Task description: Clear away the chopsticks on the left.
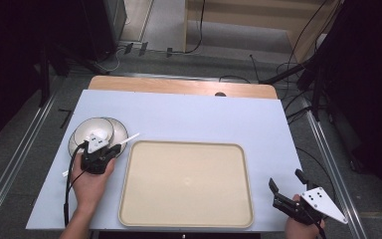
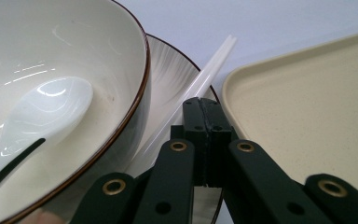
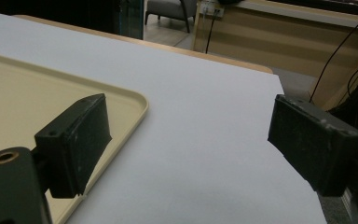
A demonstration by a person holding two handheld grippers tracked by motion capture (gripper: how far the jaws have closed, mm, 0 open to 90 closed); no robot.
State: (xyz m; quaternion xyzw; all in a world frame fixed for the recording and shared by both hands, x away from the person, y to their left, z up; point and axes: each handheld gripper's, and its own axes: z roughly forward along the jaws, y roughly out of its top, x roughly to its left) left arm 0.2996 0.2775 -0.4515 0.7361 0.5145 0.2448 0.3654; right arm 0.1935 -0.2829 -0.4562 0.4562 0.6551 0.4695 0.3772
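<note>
Left tool (image 2: 204, 109) clenched, nothing between jaws, beside chopsticks (image 2: 200, 81) on plate (image 2: 172, 70). Right tool (image 3: 186, 144) released over bench (image 3: 205, 121).

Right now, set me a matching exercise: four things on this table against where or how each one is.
1. spoon
2. tray
3. left gripper
4. right gripper

a. jaws wide apart over bare table
b. lying in the bowl
c. jaws together beside the chopsticks
d. empty, in the table's middle

Pairs: 1-b, 2-d, 3-c, 4-a
</note>
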